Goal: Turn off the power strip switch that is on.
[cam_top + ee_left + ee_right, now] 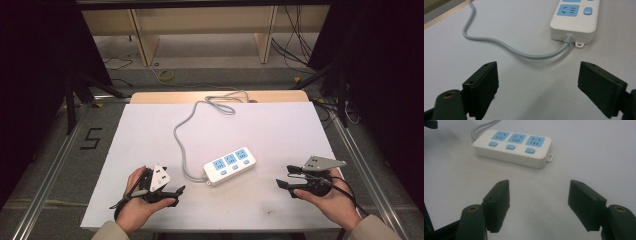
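I work in what looks like a lab. Beyond my jaws, past the white-covered table (150, 125), cables (295, 45) trail over the floor between aluminium rails (47, 175) and dark curtains (30, 65).

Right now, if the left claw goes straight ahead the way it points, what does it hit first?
Probably the grey cable, which crosses the path just ahead of the open left claw. Beyond it sits the cable end of the white power strip. Depth is hard to judge; a high pass could clear the cable.
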A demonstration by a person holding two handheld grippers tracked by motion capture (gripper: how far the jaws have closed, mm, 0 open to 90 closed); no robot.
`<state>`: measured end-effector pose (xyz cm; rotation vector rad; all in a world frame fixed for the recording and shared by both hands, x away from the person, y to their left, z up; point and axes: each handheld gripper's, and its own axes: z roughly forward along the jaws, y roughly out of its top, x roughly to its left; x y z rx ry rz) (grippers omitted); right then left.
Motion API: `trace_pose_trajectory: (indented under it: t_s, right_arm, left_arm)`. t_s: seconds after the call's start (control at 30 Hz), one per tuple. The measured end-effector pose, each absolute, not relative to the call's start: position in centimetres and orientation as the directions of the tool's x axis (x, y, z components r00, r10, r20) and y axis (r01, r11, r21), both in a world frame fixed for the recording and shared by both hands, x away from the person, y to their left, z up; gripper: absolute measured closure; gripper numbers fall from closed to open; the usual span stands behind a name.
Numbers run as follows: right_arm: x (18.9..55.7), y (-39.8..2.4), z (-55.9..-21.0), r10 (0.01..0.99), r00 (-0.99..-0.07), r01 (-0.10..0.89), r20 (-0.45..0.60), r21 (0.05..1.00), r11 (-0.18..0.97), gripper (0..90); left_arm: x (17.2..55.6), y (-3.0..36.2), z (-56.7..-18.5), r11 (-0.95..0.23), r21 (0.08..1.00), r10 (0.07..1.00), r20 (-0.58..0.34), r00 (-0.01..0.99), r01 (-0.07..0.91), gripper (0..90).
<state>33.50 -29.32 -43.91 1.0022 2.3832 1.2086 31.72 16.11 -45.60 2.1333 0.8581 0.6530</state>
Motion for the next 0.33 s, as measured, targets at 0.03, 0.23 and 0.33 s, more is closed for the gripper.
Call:
trace_pose_trajectory:
  t_s: [0.03,0.23,0.33]
  right_arm:
    - [33.46,-29.33,-43.94,0.697,-0.715,0.453,0.055,0.796,0.402,34.4]
    - [33.49,-29.53,-44.02,0.703,-0.709,0.453,0.056,0.800,0.393,33.5]
    - [33.50,-29.57,-44.03,0.705,-0.707,0.453,0.057,0.802,0.389,33.4]
  left_arm:
    - [31.72,16.11,-45.60,-0.508,0.779,0.740,0.177,0.648,0.368,16.5]
    - [31.76,15.99,-45.63,-0.515,0.775,0.734,0.178,0.655,0.367,16.5]
    - [31.74,15.86,-45.62,-0.514,0.776,0.732,0.176,0.658,0.365,16.5]
